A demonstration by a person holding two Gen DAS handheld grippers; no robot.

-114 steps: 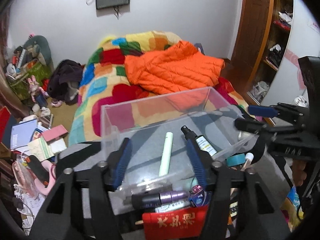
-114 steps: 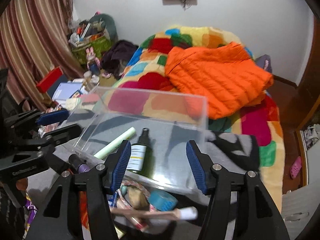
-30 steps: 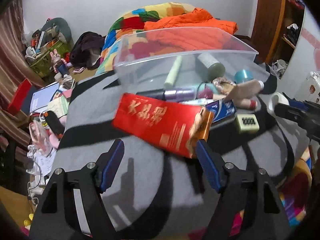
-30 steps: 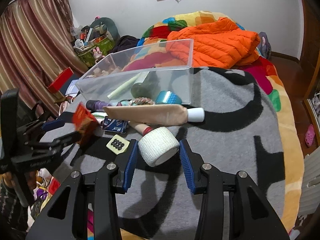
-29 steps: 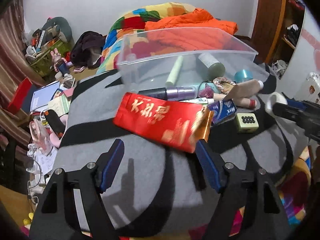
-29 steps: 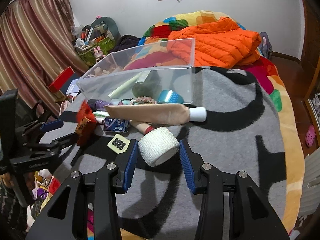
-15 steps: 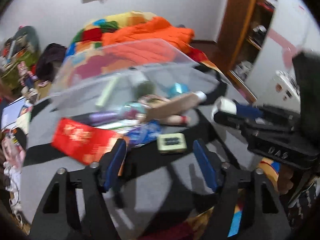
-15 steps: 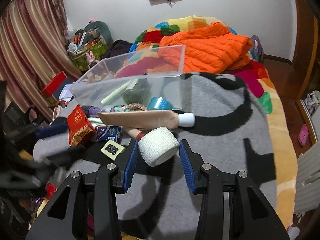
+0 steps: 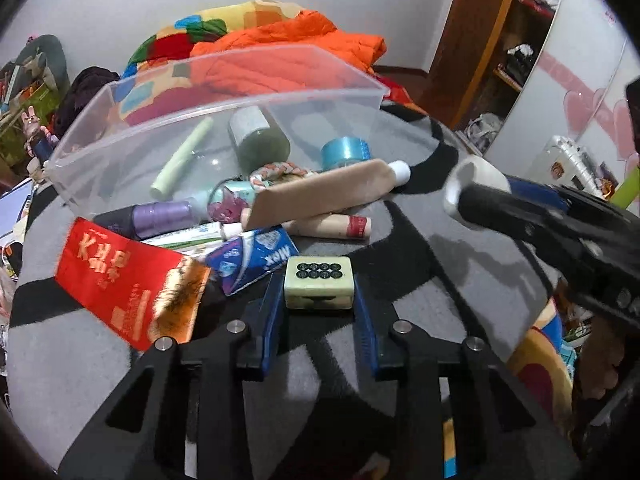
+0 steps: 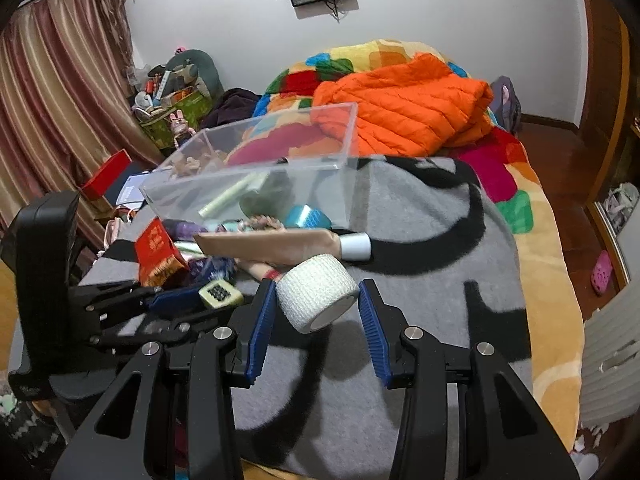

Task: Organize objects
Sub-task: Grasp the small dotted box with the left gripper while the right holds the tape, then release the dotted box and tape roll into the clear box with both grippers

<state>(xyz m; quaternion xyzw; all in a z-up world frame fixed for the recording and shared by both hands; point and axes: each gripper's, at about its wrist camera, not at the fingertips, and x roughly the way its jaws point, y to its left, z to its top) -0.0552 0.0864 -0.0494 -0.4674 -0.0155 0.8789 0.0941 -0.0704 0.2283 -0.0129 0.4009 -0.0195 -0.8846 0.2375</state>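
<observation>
My left gripper point(image 9: 318, 298) is shut on a pale green mahjong tile point(image 9: 319, 289), just in front of the pile; the tile also shows in the right wrist view point(image 10: 220, 295). My right gripper point(image 10: 318, 304) is shut on a white bandage roll point(image 10: 318, 296), seen at the right in the left wrist view point(image 9: 470, 184). A clear plastic bin point(image 9: 224, 92) behind the pile holds a pale green tube point(image 9: 182, 158) and a dark green bottle point(image 9: 258, 140). A red packet point(image 9: 128, 284), a blue Mox pack point(image 9: 250, 256) and a beige tube point(image 9: 320, 196) lie in front.
Everything sits on a grey and black blanket point(image 10: 420, 240). A blue tape roll point(image 9: 346, 152), a purple bottle point(image 9: 154, 218) and a braided ring point(image 9: 280, 172) lie by the bin. An orange jacket point(image 10: 404, 112) lies on the bed behind. Clutter fills the floor at left.
My left gripper moved right from the red packet to the mahjong tile and closed on it. My right gripper kept hold of the bandage roll and drifted slightly.
</observation>
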